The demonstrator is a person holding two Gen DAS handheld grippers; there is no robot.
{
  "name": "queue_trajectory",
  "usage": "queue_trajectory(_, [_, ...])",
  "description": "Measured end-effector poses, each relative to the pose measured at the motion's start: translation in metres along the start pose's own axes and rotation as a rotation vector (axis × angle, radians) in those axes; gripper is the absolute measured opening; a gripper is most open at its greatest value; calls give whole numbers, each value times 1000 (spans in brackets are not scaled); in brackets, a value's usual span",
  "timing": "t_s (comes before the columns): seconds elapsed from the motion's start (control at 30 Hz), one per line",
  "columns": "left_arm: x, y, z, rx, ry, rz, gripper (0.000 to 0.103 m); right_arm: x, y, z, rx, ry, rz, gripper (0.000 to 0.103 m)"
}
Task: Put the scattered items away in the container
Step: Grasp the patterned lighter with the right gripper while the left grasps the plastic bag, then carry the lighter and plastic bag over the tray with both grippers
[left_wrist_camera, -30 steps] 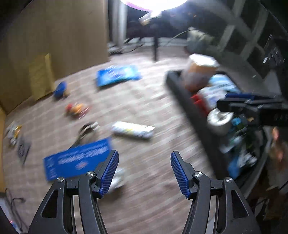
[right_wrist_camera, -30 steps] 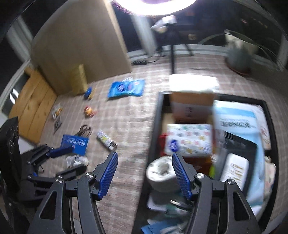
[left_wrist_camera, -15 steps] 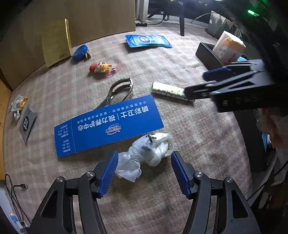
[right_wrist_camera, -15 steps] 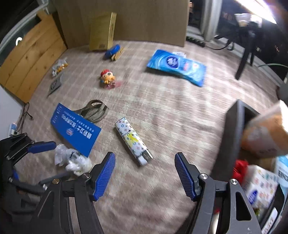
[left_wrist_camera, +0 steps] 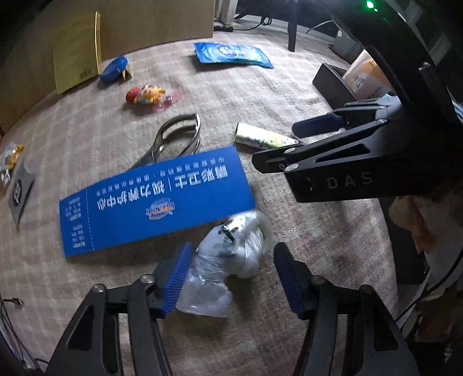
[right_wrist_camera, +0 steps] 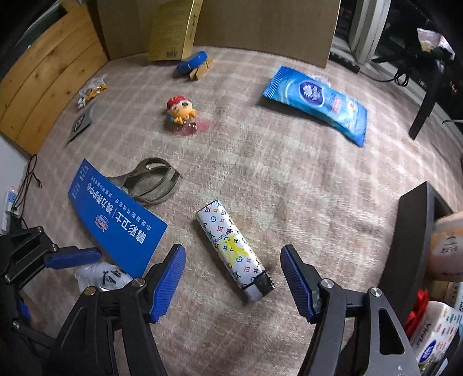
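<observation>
A crumpled clear plastic bag point(left_wrist_camera: 231, 248) lies on the rug between the blue pads of my left gripper point(left_wrist_camera: 231, 277). The jaws are closing; the left pad brushes the bag's tail and the right pad stands clear of it. My right gripper point(right_wrist_camera: 233, 280) points down over a white patterned lighter point(right_wrist_camera: 231, 245), which lies between and just ahead of its pads, untouched, as the jaws close slightly. The black container point(right_wrist_camera: 411, 231) stands at the right, with boxes and packs inside.
On the rug lie a blue card point(left_wrist_camera: 153, 199), metal scissors point(left_wrist_camera: 176, 138), a small toy figure point(right_wrist_camera: 181, 111), a blue wipes pack point(right_wrist_camera: 315, 101), a blue case point(right_wrist_camera: 192, 62) and a yellow box point(right_wrist_camera: 173, 26). Snack packets point(right_wrist_camera: 92, 88) lie by the wooden edge.
Both grippers swung away from the container and came down to the rug. The left now straddles the plastic bag with narrower jaws; the right has moved over the lighter.
</observation>
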State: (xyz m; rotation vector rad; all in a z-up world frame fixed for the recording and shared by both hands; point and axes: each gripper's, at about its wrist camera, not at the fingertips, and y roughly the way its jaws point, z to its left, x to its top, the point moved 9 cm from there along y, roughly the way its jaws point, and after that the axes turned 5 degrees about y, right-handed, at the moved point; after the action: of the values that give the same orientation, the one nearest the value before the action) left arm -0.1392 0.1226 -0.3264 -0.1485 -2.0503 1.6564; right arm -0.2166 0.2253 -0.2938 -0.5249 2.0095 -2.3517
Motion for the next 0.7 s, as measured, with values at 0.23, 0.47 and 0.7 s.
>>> queue_trajectory(0.23, [-8,2,-1,-12,-42,-13,43,-8,0,-1,-56,-40,-14,32])
queue_trajectory(0.47, [-15,1,-8,-48,-112,-37,41,-22,-6,-5,18,36,-15,22])
queue_trajectory(0.7, [-19,-13,-30,-86,-114,-65,41,-54,-25,-6,93,133,-52,22])
